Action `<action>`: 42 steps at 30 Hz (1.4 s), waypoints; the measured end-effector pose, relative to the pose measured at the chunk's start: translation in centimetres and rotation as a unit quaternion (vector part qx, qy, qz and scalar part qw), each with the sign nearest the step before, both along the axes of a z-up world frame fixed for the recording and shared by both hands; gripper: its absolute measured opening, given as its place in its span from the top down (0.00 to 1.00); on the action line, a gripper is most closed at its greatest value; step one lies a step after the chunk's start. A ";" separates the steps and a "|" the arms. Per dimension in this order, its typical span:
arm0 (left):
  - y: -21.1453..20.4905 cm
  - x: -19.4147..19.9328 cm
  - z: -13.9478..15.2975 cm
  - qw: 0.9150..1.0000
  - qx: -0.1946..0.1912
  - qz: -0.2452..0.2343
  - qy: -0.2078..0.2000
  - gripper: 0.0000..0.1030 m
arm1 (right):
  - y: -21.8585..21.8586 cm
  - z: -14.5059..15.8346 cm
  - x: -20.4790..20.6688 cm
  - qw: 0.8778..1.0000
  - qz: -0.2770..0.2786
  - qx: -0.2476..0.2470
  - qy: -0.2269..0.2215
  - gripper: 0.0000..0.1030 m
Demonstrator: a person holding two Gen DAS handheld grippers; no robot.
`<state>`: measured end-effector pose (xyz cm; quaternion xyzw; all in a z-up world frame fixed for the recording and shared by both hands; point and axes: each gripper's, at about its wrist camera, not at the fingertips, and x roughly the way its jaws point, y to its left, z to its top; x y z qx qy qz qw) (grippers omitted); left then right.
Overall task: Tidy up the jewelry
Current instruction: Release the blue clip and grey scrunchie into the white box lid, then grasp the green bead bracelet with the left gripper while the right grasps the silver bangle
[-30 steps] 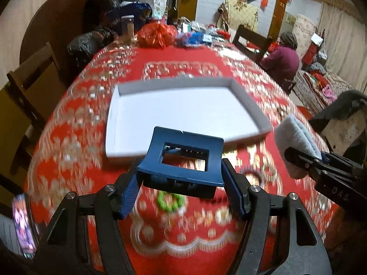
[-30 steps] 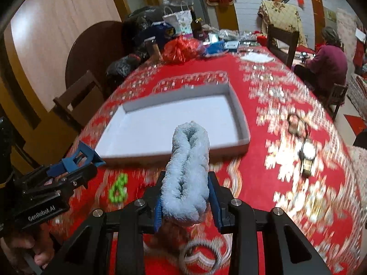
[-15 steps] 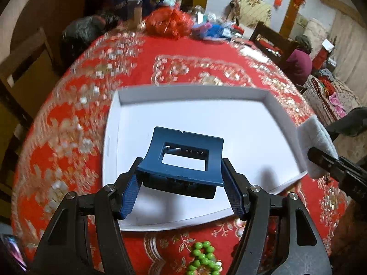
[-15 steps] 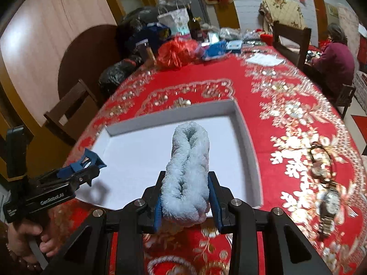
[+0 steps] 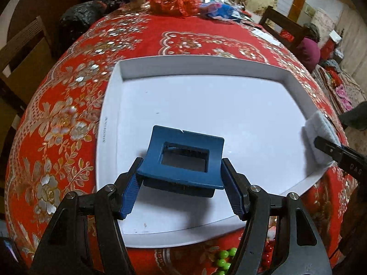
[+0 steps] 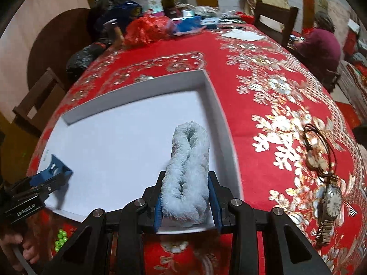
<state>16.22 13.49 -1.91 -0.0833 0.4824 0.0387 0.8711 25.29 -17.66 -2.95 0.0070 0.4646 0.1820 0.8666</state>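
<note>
My left gripper (image 5: 182,189) is shut on a dark blue claw hair clip (image 5: 183,160) and holds it just above the near part of a shallow white tray (image 5: 206,68). The right wrist view shows my right gripper (image 6: 187,202) shut on a fluffy pale blue hair scrunchie (image 6: 189,174), low over the near right corner of the same white tray (image 6: 215,98). That scrunchie (image 5: 318,135) also shows at the right edge of the left wrist view, and the clip (image 6: 56,168) with the left gripper (image 6: 55,176) at the left of the right wrist view. The tray floor is bare.
On the red flowered tablecloth lie green beads (image 5: 223,260) in front of the tray, and a wristwatch (image 6: 332,206) and a corded pendant (image 6: 316,158) to its right. Bags, a jar and a bottle (image 6: 168,2) crowd the far end. A person (image 6: 321,43) sits far right.
Both grippers moved forward and down over the tray with their loads. The green beads, once ahead of the left gripper, are now behind its fingers at the picture's bottom.
</note>
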 end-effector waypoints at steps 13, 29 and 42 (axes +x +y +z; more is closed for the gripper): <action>0.3 -0.5 1.4 1.000 0.017 0.014 -0.020 0.29 | -0.9 3.3 -1.5 0.998 0.016 0.052 -0.039 0.54; -1.8 -6.9 5.2 0.997 -0.018 -0.014 -0.067 0.25 | -5.2 5.1 -9.3 0.997 0.028 0.052 -0.058 0.53; -3.8 -13.4 2.4 0.999 -0.031 -0.020 -0.018 0.25 | -7.3 0.3 -17.4 0.995 0.093 0.037 -0.019 0.55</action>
